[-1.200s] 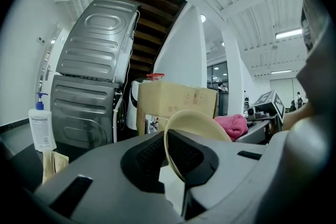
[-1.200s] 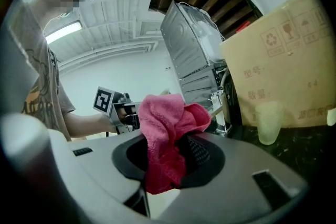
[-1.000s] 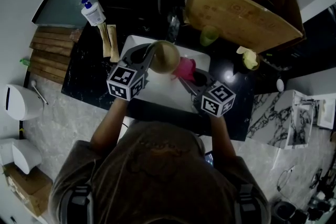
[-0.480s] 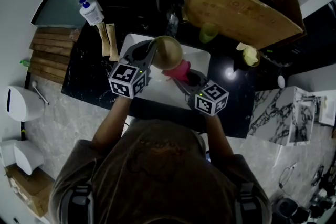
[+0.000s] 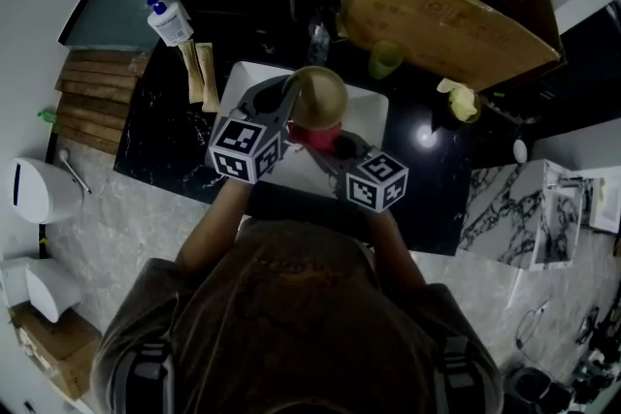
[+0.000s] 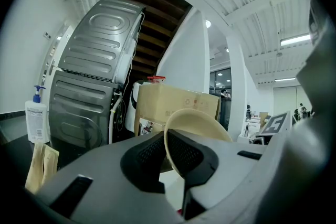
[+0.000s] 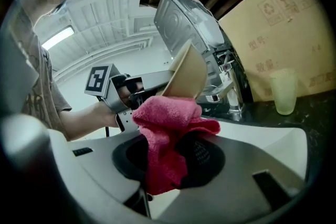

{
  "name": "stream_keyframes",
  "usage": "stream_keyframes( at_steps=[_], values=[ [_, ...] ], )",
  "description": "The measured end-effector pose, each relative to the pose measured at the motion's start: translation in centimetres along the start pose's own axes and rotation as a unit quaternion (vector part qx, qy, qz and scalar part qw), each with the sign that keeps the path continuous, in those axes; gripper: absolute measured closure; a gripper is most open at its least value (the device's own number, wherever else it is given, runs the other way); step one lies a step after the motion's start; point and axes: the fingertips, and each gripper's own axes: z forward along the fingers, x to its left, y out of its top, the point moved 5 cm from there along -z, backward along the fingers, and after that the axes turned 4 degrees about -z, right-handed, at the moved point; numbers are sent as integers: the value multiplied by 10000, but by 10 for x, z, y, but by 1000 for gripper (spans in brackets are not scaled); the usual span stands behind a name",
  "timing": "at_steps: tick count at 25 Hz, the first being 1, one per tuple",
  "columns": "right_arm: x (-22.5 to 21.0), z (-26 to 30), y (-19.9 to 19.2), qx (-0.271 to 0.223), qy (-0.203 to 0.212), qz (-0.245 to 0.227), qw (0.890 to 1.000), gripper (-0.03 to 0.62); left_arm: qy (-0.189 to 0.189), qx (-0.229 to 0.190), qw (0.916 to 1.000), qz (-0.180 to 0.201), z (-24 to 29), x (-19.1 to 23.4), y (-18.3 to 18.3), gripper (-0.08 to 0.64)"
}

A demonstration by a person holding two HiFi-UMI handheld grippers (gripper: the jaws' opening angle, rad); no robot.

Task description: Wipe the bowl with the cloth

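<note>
- Your left gripper (image 5: 288,98) is clamped on the rim of the tan bowl (image 5: 321,94), holding it tilted above the white sink (image 5: 367,108).
- Your right gripper (image 5: 333,146) pinches the pink cloth (image 7: 167,136), which touches the bowl.

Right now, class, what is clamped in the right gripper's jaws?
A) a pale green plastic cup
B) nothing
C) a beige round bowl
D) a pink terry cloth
D: the right gripper is shut on the pink terry cloth, while the beige round bowl is held by the left gripper.
</note>
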Motion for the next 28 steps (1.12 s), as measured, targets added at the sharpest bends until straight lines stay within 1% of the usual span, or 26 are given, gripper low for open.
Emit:
stream_keyframes(
  at_steps=[4,8,12,18,22,25,28],
  values=[
    [6,6,-2,39,82,37,10000,476,21,-50,10000,-51,1,-3,0,540],
    [14,11,-5,136,246,-32,9996,476,11,-76,9999,-94,2,-7,-2,540],
    [15,12,-6,136,268,-3,9995,476,25,-110,9999,-108,3,-8,-1,540],
    [8,3,-8,146,164,-11,9998,476,385,-286,9988,-32,-4,6,5,540],
    [1,-9,-9,95,12,53,9999,476,606,-345,9975,-102,-10,20,7,538],
    [-4,-20,-9,33,-125,114,9999,476,768,-359,9963,-116,-15,28,5,538],
    [-7,-31,-6,-46,-215,148,9996,476,846,-322,9958,-95,-18,33,3,538]
  ],
)
